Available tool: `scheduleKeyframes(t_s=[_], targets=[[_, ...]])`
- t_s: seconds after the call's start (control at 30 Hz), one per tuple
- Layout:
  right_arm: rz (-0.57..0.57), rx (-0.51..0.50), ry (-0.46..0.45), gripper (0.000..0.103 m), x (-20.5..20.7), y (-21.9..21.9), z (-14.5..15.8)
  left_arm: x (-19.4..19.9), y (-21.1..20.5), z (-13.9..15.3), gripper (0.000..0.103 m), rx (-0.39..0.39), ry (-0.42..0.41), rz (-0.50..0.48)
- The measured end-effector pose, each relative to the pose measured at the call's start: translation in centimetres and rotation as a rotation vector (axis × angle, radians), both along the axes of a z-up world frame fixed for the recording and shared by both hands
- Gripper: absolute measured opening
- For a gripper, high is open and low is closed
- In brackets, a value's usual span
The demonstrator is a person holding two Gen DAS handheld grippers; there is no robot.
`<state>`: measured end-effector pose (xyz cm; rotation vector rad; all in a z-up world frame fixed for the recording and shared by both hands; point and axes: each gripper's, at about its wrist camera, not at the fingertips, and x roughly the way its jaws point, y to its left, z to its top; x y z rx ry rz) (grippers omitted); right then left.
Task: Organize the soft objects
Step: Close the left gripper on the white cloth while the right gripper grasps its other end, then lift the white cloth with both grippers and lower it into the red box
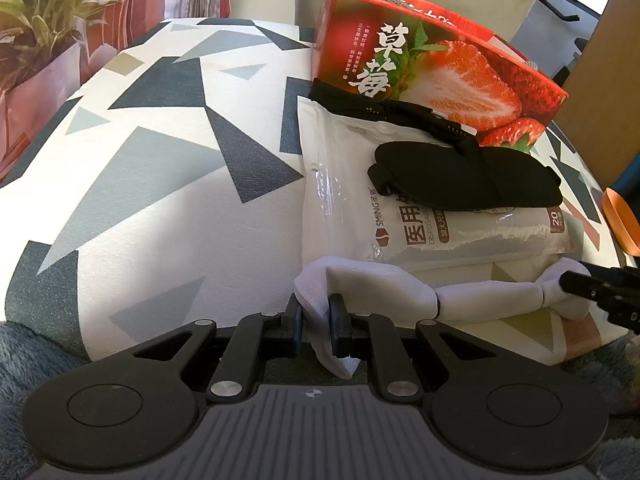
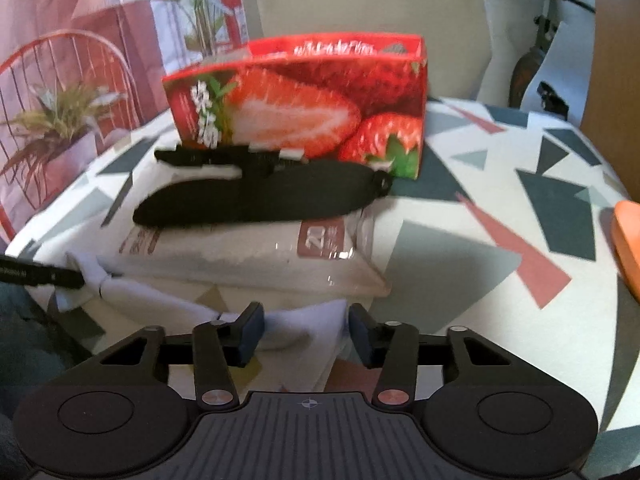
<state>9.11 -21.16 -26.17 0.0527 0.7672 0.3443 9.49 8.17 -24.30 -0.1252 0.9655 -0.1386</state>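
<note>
The left gripper [image 1: 316, 322] is pinching one end of the white sock [image 1: 380, 292], which is lying sideways along the table's [image 1: 160, 200] near edge. The right gripper [image 2: 306, 334] is hanging spread around the other end, nearer

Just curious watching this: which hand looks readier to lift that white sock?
Left. The left gripper is shut on the white sock; the right gripper is open around its other end.

Knit white cloth sock [image 1: 360, 292], glossy plastic mask pack [image 1: 360, 200], matt black fabric eye mask [image 1: 460, 180], printed cardboard box [image 1: 420, 52]
</note>
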Motion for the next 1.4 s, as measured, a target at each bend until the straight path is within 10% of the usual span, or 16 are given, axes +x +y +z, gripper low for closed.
scheduleKeyframes(t_s=[0.5, 1.4], targets=[[0.015, 0.072, 0.052, 0.029, 0.6, -0.5, -1.0, -0.2, 0.2, 0.1, 0.013, -0.020, -0.010, -0.022], [0.067, 0.150, -0.182, 0.023, 2.3, -1.9, 6.7, 0.6, 1.6, 7.7, 0.011, -0.124, -0.299, -0.015]])
